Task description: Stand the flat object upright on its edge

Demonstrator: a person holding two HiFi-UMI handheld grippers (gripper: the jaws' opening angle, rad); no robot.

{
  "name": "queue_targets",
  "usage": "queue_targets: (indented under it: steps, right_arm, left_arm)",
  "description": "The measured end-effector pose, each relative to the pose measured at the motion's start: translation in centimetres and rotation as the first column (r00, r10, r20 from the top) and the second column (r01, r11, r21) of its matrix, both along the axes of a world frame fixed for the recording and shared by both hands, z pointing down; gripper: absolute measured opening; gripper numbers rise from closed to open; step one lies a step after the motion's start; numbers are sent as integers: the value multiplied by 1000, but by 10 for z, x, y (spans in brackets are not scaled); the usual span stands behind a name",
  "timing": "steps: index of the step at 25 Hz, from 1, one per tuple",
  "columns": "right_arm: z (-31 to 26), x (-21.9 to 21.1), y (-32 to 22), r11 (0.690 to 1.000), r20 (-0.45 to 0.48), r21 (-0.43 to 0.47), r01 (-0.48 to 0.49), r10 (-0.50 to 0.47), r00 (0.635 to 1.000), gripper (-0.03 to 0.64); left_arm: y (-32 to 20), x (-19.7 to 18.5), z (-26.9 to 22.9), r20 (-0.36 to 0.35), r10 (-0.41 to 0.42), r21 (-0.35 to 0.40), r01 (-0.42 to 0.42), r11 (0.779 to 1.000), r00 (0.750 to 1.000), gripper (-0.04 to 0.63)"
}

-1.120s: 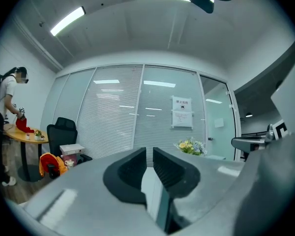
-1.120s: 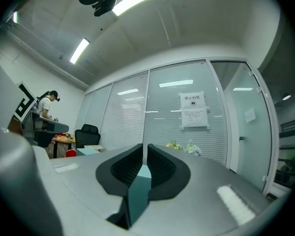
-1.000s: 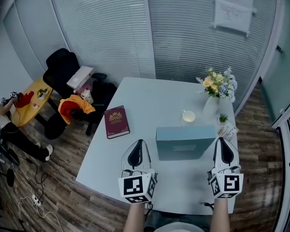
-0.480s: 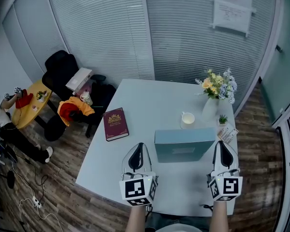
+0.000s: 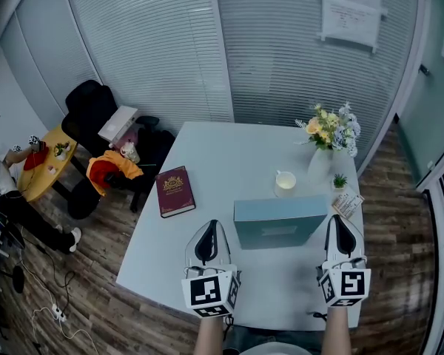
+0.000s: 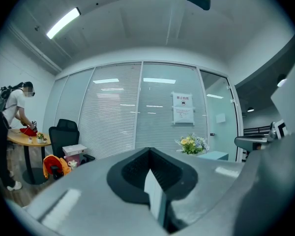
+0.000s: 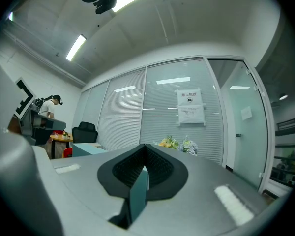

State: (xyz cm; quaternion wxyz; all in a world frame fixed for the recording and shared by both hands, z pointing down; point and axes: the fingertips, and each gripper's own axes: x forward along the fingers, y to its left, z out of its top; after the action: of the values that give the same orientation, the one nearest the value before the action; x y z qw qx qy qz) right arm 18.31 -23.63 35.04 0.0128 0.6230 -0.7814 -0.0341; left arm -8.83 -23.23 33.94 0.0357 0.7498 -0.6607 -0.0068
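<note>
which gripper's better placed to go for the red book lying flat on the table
Left, probably. The left gripper sits on the same side as the red book; the right gripper is across the teal box from it.

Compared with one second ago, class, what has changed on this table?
Nothing visibly changed. The teal box stays upright on its edge between the left claw and the right claw, both shut; the red book stays flat.
</note>
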Motion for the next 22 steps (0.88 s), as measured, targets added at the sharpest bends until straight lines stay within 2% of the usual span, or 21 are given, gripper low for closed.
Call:
queue_targets:
  steps: [22]
  right_arm:
    - [0,3,-2,1000,-25,-14,-8,8,1000,23]
  left_arm:
    - [-2,4,0,-4,13,-8,-13,1000,1000,1]
